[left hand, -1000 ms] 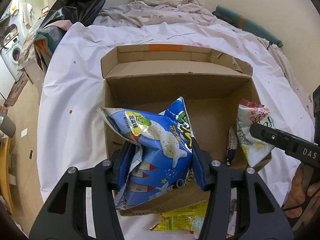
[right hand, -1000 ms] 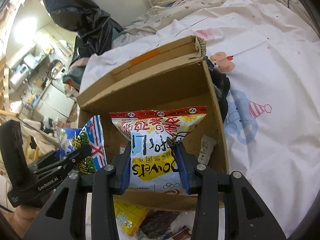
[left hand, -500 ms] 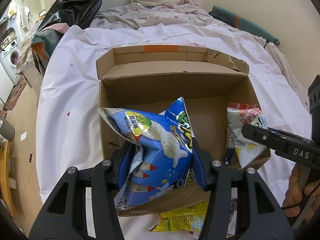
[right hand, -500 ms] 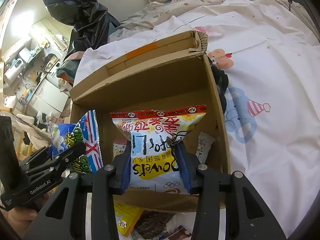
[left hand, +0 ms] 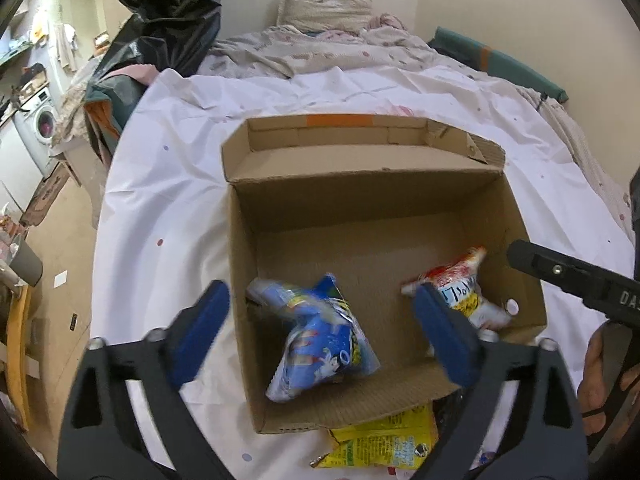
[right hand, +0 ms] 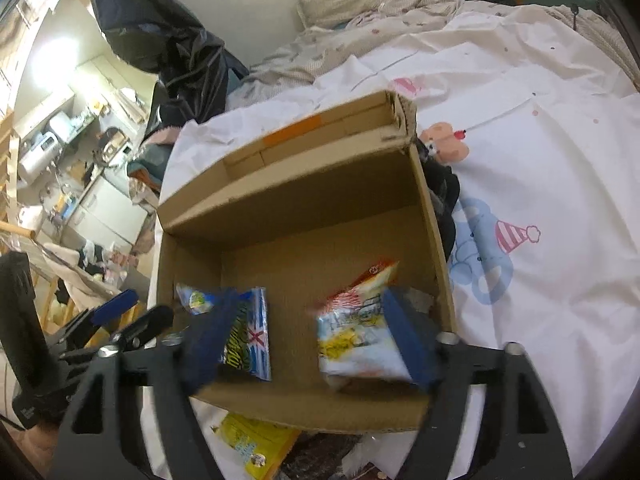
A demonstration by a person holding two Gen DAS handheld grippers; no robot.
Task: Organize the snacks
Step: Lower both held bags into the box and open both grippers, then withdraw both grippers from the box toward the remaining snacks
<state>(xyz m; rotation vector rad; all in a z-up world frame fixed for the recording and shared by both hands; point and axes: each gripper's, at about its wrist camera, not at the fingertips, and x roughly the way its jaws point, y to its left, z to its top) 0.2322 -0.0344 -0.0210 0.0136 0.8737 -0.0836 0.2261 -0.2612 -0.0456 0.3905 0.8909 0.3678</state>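
Observation:
An open cardboard box point(left hand: 360, 196) point(right hand: 300, 200) sits on the white sheet. My left gripper point(left hand: 322, 334) hovers over its near left part, jaws opening wide. The blue snack bag point(left hand: 320, 344) point(right hand: 244, 332) lies blurred below and between them, touching neither pad. My right gripper point(right hand: 308, 340) is over the near right part, jaws also opening. The white, yellow and red snack bag point(right hand: 356, 332) point(left hand: 468, 292) rests in the box against its right blue pad point(right hand: 408, 336), free of the left one. Each gripper shows at the edge of the other's view.
A yellow snack packet point(left hand: 380, 440) point(right hand: 248, 444) lies on the sheet just before the box's near wall, with a dark packet point(right hand: 320, 456) beside it. Black cloth point(right hand: 444, 200) lies against the box's right wall. A black plastic bag point(left hand: 160, 12) stands at the bed's far left.
Both grippers have spread their jaws. The blue bag and the white-yellow bag, held upright before, have dropped onto the box floor.

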